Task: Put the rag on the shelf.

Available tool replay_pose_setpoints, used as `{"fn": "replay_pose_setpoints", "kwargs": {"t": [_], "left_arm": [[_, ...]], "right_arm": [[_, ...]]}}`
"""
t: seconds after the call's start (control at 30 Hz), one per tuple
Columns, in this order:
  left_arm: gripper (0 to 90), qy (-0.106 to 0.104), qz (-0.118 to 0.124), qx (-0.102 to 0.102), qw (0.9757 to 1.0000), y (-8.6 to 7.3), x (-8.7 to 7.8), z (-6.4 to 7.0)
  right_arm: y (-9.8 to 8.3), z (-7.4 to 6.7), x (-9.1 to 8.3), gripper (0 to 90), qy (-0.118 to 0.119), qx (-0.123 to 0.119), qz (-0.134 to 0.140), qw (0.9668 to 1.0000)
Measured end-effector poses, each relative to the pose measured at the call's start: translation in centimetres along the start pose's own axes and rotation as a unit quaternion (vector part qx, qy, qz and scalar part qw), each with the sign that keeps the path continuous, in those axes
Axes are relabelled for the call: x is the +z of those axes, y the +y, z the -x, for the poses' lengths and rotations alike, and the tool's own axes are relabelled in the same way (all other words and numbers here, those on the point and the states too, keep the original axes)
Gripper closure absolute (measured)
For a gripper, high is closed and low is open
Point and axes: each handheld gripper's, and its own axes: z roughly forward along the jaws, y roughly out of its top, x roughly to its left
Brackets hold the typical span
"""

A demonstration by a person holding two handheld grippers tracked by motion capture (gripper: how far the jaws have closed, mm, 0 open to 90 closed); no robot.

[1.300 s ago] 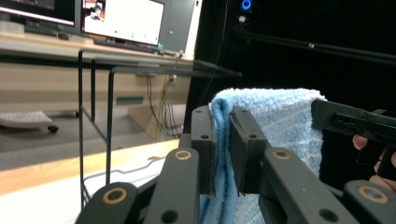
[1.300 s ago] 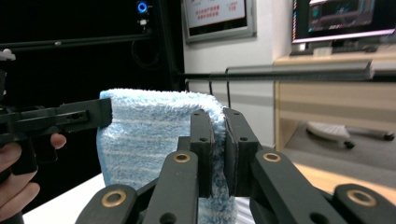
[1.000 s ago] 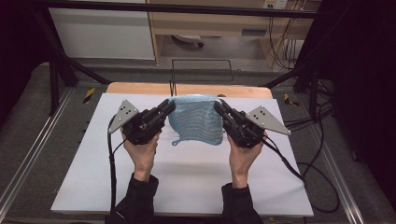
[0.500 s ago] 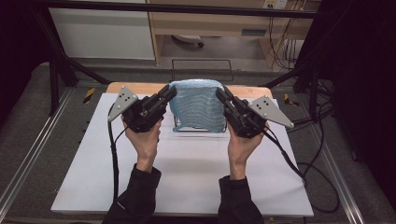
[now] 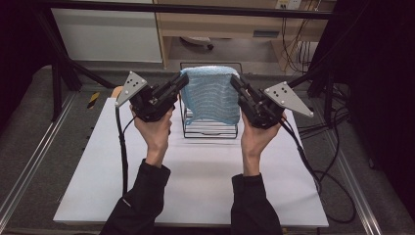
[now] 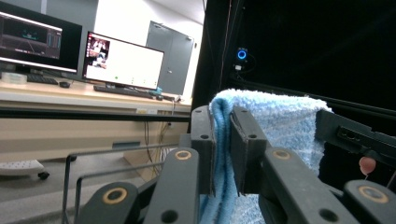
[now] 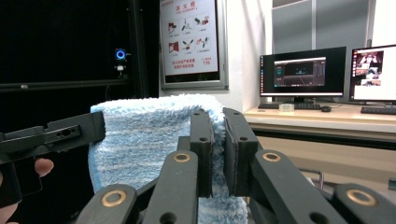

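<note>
A light blue towel (image 5: 210,95) hangs stretched in the air between my two grippers, above a black wire rack (image 5: 209,128) at the back of the white table (image 5: 195,181). My left gripper (image 5: 182,81) is shut on the towel's upper left corner, and the cloth (image 6: 223,140) is pinched between its jaws. At the upper right corner my right gripper (image 5: 234,81) is shut on the towel (image 7: 149,135) too. The towel's lower edge drapes in front of the rack's top. In the left gripper view the right gripper's jaw crosses at the far right.
The wire rack's bars (image 6: 79,161) stand below and behind the towel. A desk with monitors (image 7: 302,72) runs beyond the table. Black frame posts (image 5: 58,73) stand at the table's back corners, and cables (image 5: 318,166) trail off the right side.
Both grippers have lifted the towel off the table and carried it up and back. It now hangs spread over the wire rack, which had been hidden behind it.
</note>
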Motion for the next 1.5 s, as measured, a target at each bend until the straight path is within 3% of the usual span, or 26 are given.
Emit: {"fn": "replay_pose_setpoints", "kwargs": {"t": [0.6, 0.93, 1.0, 1.2, 1.3, 1.5], "left_arm": [[80.3, 0.010, 0.014, 0.013, 0.9998, 3.1, 1.9, 0.0], [80.3, 0.009, 0.016, -0.013, 0.9997, 4.1, 3.2, -0.9], [80.2, 0.011, 0.016, -0.003, 0.9998, 4.2, 3.4, -1.0], [80.2, 0.012, 0.020, -0.001, 0.9997, 5.1, 4.0, -1.1], [80.2, 0.015, 0.021, 0.011, 0.9996, 5.6, 4.3, -1.0], [80.1, 0.013, 0.019, 0.012, 0.9997, 6.6, 5.2, -1.4]], "right_arm": [[2.5, 0.8, 2.1, 83.9, -0.010, -0.002, 0.019, 0.9998], [3.7, 1.3, 3.6, 83.9, -0.011, -0.004, 0.015, 0.9998], [3.8, 1.4, 3.8, 83.8, -0.012, -0.004, 0.015, 0.9998], [4.3, 1.9, 4.6, 83.8, -0.010, 0.003, 0.018, 0.9998], [4.7, 2.1, 4.9, 83.7, -0.009, 0.000, 0.020, 0.9998], [5.4, 2.6, 5.7, 83.4, -0.010, -0.002, 0.020, 0.9997]]}}
